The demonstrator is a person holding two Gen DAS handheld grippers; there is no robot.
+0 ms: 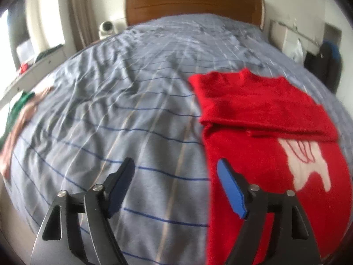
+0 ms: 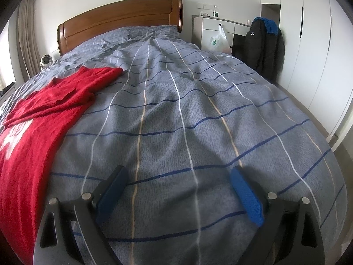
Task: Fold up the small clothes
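Nearest, the left claw [image 1: 176, 176] is spread wide and holds nothing, its right finger over the edge of the red jumper [image 1: 264, 132]. The right claw [image 2: 178, 181] is also spread, over bare duvet [image 2: 187, 110]. The jumper lies flat on the bed with its top part folded down. Only the left view shows green and pink clothes [image 1: 17, 110] at the bed's left edge; only the right shows a black jacket [image 2: 264, 46] and wardrobe [image 2: 308, 44] beyond.
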